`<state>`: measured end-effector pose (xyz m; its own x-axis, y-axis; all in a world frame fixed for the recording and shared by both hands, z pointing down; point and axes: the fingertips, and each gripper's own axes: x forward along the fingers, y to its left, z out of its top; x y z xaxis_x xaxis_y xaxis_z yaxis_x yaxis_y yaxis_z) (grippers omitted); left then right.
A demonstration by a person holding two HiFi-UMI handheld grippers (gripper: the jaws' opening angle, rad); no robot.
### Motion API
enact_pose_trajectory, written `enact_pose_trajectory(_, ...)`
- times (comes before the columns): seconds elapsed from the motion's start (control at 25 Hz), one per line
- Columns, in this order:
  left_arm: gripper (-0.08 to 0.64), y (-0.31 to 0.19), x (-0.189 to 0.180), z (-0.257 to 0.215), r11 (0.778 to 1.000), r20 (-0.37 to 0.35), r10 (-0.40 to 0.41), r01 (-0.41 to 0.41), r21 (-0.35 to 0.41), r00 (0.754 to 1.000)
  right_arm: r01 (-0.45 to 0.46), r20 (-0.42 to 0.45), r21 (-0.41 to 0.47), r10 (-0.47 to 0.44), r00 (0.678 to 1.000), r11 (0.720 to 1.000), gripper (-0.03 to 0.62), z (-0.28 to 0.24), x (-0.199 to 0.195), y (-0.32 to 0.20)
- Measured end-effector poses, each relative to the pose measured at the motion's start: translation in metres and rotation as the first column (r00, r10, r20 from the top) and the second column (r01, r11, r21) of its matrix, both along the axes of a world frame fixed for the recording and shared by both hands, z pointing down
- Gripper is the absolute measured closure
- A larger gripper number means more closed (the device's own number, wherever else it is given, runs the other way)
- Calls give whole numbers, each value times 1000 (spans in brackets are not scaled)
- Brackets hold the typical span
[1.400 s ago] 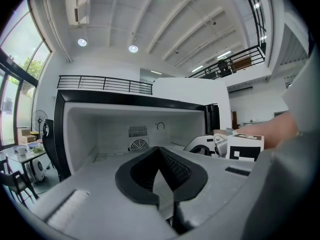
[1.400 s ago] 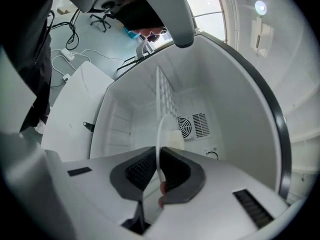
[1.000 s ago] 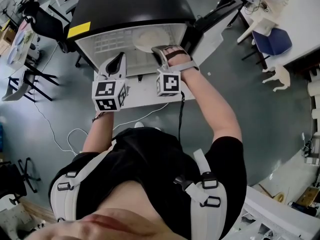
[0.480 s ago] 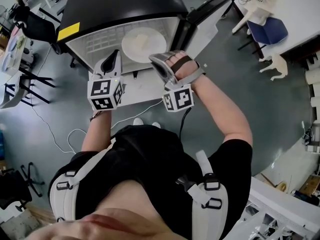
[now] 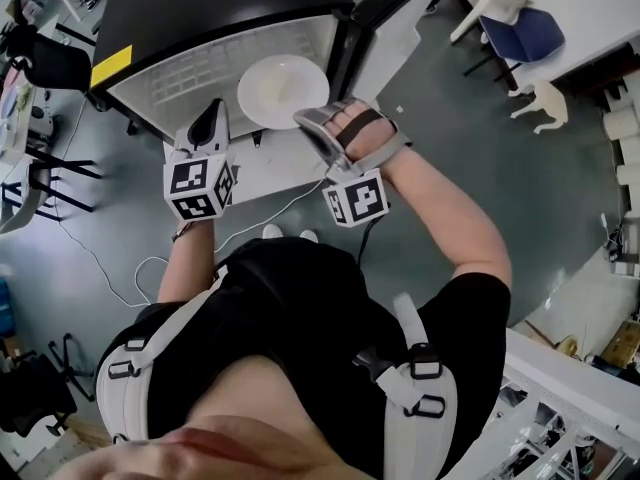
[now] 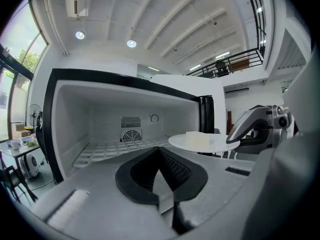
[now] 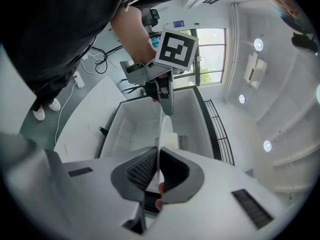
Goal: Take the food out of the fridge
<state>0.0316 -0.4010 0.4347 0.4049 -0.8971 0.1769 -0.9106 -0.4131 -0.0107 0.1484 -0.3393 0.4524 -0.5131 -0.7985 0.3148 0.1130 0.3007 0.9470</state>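
Plate (image 5: 262, 103) bearing pale food block (image 6: 198, 138), rim clamped in right gripper (image 5: 306, 120), seemingly just outside fridge (image 5: 200, 18); left gripper (image 5: 210, 126) closed, empty; set-down outstanding.

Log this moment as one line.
right gripper: shut on plate rim | plate: carries pale food block, at fridge mouth | left gripper: shut, empty

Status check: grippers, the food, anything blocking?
Right gripper shut on plate rim; left gripper shut, empty. Food on plate, at fridge mouth. Nothing blocking.
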Motion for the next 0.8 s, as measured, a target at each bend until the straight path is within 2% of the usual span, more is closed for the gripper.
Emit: enact_pose_trajectory(0.8,557,-1,-12,-7,1000,1,7,-7,12,1000,-38,-22,-8,38,999,999,574,5,-6,-4)
